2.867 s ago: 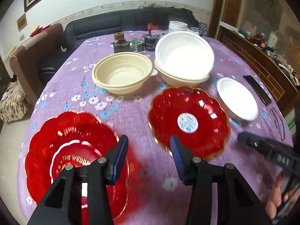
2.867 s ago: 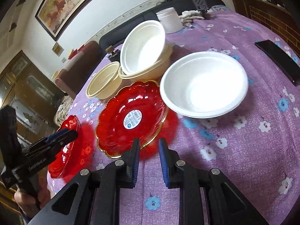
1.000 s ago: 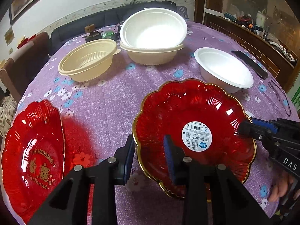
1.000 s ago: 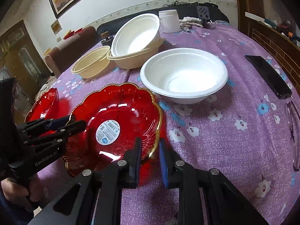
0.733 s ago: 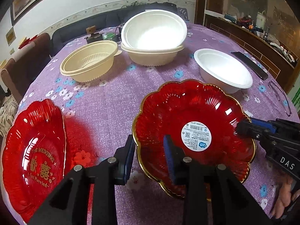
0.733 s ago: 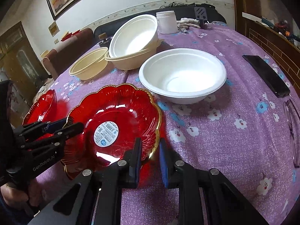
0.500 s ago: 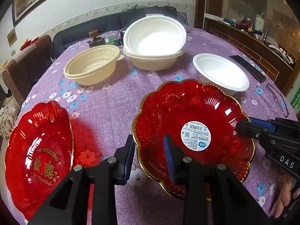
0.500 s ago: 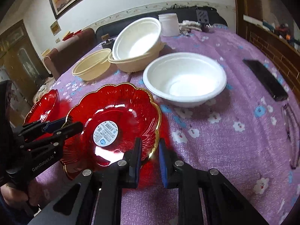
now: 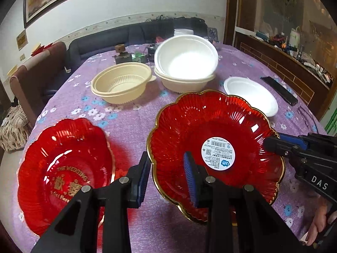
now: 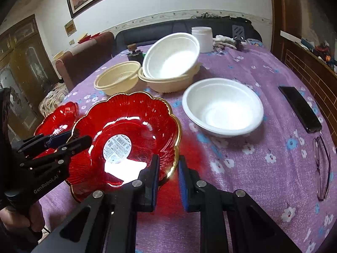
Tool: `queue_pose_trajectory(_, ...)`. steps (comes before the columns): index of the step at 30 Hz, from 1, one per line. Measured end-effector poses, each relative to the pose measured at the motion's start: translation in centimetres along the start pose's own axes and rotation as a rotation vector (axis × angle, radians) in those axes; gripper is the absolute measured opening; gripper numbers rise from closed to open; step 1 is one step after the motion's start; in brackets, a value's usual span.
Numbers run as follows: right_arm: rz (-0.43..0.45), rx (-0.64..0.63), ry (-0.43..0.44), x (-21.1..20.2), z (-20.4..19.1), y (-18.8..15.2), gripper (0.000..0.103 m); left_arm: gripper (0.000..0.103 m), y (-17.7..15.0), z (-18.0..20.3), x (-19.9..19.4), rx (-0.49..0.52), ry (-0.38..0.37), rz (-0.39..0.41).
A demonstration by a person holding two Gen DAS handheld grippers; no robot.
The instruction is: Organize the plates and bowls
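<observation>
Both grippers clamp the stickered red plate point(image 9: 214, 145): left gripper point(image 9: 166, 175) on its near-left rim, right gripper point(image 10: 167, 174) opposite. Plate looks just clear of the tablecloth point(image 9: 130, 116). Next: carry it left, nest onto the 2nd red plate point(image 9: 65, 172).

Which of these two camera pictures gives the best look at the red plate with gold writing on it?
The left wrist view: the red wedding plate lies whole on the purple tablecloth, its gold lettering readable. The right wrist view catches only part of it, behind the left gripper, with the lettering hidden.
</observation>
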State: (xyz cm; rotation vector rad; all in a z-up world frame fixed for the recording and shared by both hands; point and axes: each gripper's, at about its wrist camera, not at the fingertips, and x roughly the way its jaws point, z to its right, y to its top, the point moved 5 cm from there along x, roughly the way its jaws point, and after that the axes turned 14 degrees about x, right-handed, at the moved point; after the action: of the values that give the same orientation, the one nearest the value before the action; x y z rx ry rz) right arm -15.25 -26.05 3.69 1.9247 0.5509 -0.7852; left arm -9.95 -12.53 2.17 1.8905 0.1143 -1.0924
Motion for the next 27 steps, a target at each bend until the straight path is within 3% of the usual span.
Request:
queue_pose_trajectory(13,-0.009,-0.089,0.067,0.6,-6.3,1.6,0.019,0.032,-1.3,-5.6,-2.5,-0.106,0.084,0.026)
queue_pose_trajectory(20,-0.053,-0.136,0.133,2.1,-11.4,1.4,0.019,0.032,-3.3,-9.9,-4.6,-0.184,0.160,0.032)
queue_pose_trajectory(27,-0.087,-0.212,0.180,4.3,-17.0,0.7,0.019,0.035,-6.3,-14.2,-5.3,-0.260,0.240,-0.012)
